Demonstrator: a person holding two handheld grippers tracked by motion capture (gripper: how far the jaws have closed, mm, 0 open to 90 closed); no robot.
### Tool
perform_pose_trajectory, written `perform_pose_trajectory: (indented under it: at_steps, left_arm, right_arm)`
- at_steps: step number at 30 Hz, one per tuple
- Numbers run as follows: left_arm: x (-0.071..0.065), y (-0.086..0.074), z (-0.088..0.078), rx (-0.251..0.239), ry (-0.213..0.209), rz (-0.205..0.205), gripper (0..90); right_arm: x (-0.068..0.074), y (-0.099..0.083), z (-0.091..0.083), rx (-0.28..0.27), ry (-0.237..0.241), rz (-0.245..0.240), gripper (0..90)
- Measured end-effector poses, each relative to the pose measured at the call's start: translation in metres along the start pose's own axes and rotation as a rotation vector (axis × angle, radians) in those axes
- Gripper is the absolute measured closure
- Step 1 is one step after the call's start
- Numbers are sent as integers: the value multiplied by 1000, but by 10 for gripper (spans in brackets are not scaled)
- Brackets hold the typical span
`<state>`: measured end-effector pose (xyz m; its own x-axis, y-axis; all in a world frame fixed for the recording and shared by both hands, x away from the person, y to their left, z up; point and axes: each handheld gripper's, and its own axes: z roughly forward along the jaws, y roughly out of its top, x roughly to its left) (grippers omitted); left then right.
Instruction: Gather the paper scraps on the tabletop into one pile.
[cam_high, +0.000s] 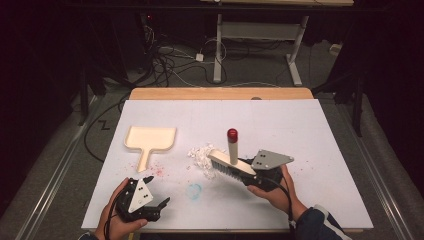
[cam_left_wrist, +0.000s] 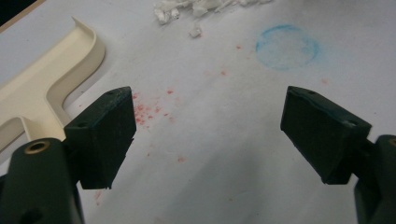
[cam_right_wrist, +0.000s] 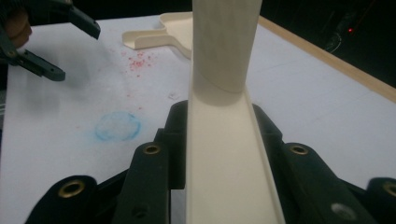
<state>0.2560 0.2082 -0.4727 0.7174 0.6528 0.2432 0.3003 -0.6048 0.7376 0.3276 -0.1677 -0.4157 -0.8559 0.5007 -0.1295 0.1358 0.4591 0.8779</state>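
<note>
The job looks like sweeping a small heap of white scraps (cam_high: 200, 154) into a cream dustpan (cam_high: 150, 138), and it is barely begun. The right hand-held gripper (cam_high: 257, 172) pinches the back of a cream brush (cam_high: 231, 167), its jaws pressed against both sides of the brush body as the right gripper view shows. The brush's bristle edge sits on the bench (cam_high: 300, 130) just beside the scraps, touching or nearly touching them, with its red-capped handle (cam_high: 232, 145) standing up. The scraps lie in one loose pile near the middle of the bench, none of them in the dustpan.

The dustpan lies flat, well to the left of the pile, its stem pointing toward the person, untouched. The left hand-held gripper (cam_high: 157, 192) hovers near that stem with its jaws spread wide and nothing between them. Taking hold of the dustpan and sweeping the scraps into it are both left to do. Red specks (cam_left_wrist: 149, 112) and a blue ring mark (cam_left_wrist: 286, 46) stain the bench.
</note>
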Motion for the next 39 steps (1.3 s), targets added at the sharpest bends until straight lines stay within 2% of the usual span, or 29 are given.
perform_pose_trajectory:
  at_steps: [4, 7, 10, 12, 14, 16, 21, 23, 27, 29, 31, 34, 39]
  left_arm:
    - [-1, 1, -1, -8, 2, -3, 170]
    - [-1, 1, 0, -3, 4, 1, 170]
    - [-1, 1, 0, -3, 4, 1, 170]
    - [-1, 1, 0, 0, 2, 1, 170]
    - [-1, 1, 1, 2, 2, 1, 170]
    - [-1, 1, 1, 2, 0, -3, 170]
    - [-1, 1, 1, 5, -1, -1, 170]
    - [-1, 1, 1, 4, -2, -1, 172]
    - [-1, 0, 1, 1, -6, 0, 173]
    - [-1, 0, 1, 3, -7, 2, 173]
    - [0, -1, 1, 0, -6, 0, 173]
    - [0, -1, 0, 0, -2, -3, 174]
    - [-1, -1, -2, -1, 4, -1, 174]
  right_arm:
    - [-3, 0, -22, -10, -85, 10, 677]
    - [-10, -4, -28, -9, -136, 51, 677]
    - [-15, -10, -24, 17, -203, 61, 677]
    - [-19, -16, -17, 59, -257, 56, 677]
    - [-21, -22, -8, 101, -282, 82, 677]
    - [-20, -26, 1, 131, -306, 88, 677]
    - [-5, -18, 26, 137, -317, 108, 677]
    - [1, -13, 37, 123, -320, 137, 676]
    - [2, -5, 54, 88, -321, 199, 677]
    - [1, -1, 56, 79, -319, 204, 677]
    - [0, 1, 53, 68, -323, 192, 677]
    - [-4, 4, 40, 43, -332, 203, 677]
    - [-11, 5, 6, 20, -279, 182, 677]
